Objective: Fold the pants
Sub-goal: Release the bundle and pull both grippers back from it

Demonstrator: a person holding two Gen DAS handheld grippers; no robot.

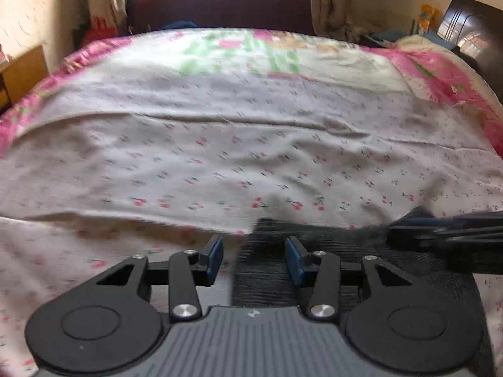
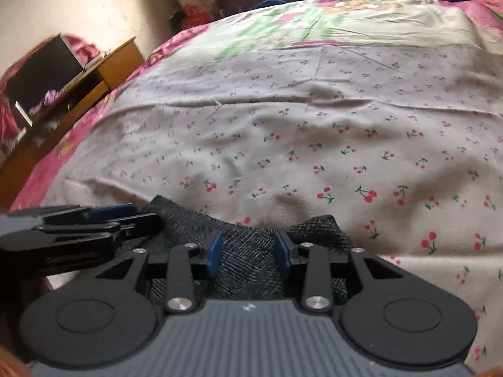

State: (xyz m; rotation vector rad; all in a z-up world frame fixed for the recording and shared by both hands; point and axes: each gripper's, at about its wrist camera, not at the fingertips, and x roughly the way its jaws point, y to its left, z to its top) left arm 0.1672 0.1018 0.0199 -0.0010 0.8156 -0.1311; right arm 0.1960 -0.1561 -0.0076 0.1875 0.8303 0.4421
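Observation:
The pants (image 1: 317, 242) are dark grey woven fabric lying on the cherry-print bedsheet (image 1: 220, 163) at the near edge of the bed. My left gripper (image 1: 255, 259) is open just above the pants' left edge, blue pads apart. My right gripper (image 2: 248, 254) is open over the pants (image 2: 248, 251), pads apart with fabric showing between them. The right gripper also shows in the left wrist view (image 1: 446, 235), low at the right. The left gripper shows in the right wrist view (image 2: 94, 223), at the left over the pants' edge. Most of the pants are hidden under the grippers.
The bed fills both views, with a pink floral quilt (image 1: 440, 72) along its far and side edges. A wooden bedside desk (image 2: 78, 94) stands at the left. A dark headboard (image 1: 471, 31) is at the far right. A window and curtains (image 1: 327, 0) lie beyond.

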